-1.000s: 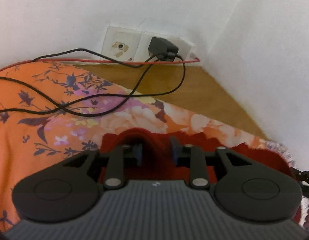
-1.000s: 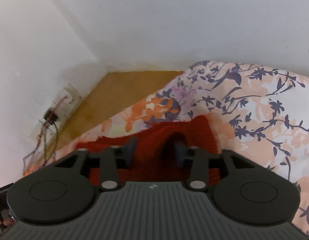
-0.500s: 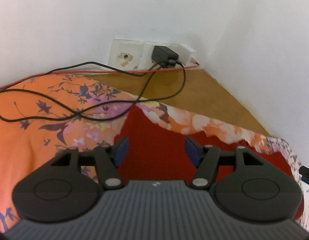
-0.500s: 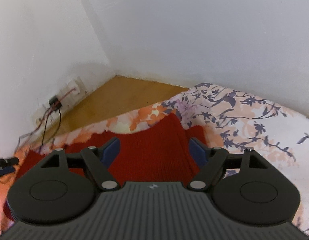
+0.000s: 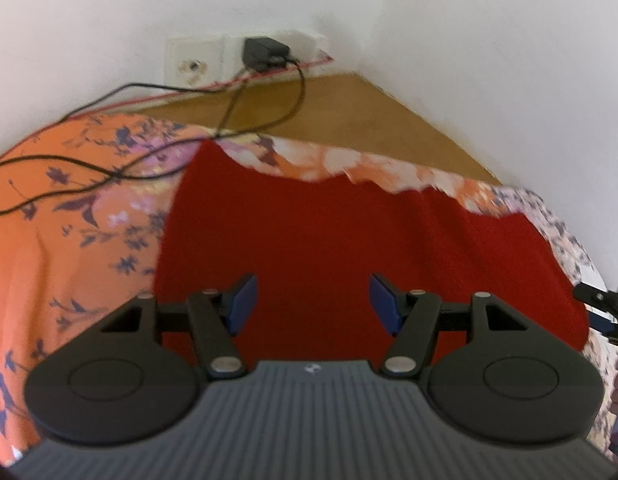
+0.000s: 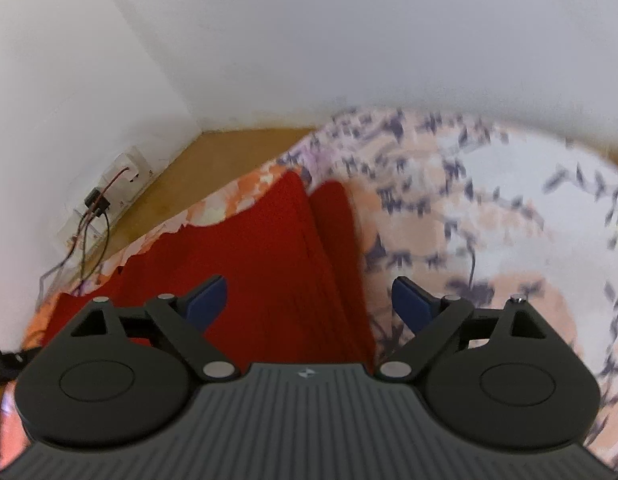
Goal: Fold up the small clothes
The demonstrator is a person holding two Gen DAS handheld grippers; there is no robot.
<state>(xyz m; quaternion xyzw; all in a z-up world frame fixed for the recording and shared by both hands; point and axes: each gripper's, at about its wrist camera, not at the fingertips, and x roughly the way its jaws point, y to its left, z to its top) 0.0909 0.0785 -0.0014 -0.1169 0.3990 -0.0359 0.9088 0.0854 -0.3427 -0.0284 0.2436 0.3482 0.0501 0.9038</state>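
1. Red knit garment (image 5: 349,240) lies spread flat on the floral bedsheet (image 5: 69,220) near the room's corner, apparently laid out for a fold.
2. Left gripper (image 5: 311,300) and right gripper (image 6: 305,300) hover spread wide, grasping nothing.
3. Cloth sits below and ahead of both; the right gripper straddles the garment's right edge.

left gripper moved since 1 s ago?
Yes. The left gripper has opened, let go of the red knit garment and pulled back and up; the wall socket now looks farther off.

Matt red knit garment (image 5: 349,232)
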